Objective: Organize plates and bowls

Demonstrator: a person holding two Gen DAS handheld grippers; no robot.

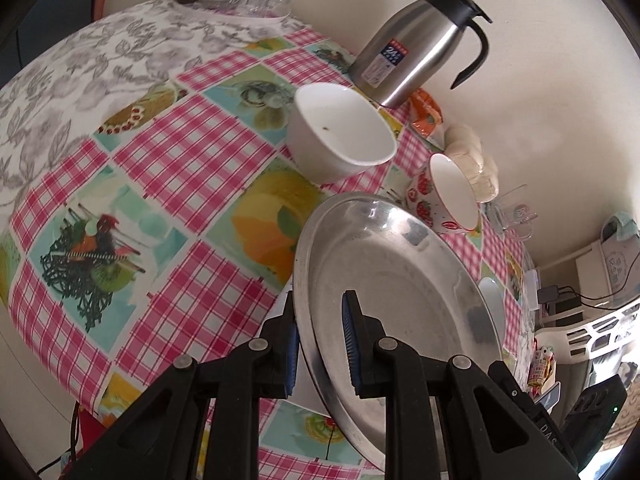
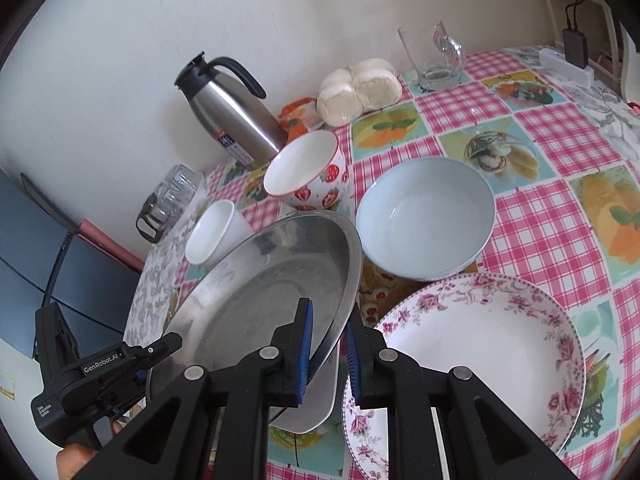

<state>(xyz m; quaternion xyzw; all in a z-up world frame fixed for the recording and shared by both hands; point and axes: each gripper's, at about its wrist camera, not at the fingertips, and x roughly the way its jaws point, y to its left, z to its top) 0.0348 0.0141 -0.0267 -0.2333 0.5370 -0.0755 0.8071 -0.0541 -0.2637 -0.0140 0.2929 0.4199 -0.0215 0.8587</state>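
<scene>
Above the table (image 2: 532, 208), both grippers, left (image 1: 322, 344) and right (image 2: 328, 350), clamp opposite rims of a steel plate (image 2: 264, 288): probably light, stiff, slippery; rim grip suits.

Left tongs (image 1: 322, 346) astride steel plate (image 1: 394, 264)

Legible markings

"GenRobot.AI" is printed on the left gripper (image 2: 158, 350) body; "24" appears on the label of the steel thermos jug (image 1: 416, 46); other print is illegible.

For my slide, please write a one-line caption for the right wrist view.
Both grippers hold a tilted steel plate by opposite rims, beside a floral plate and a pale blue bowl.
</scene>
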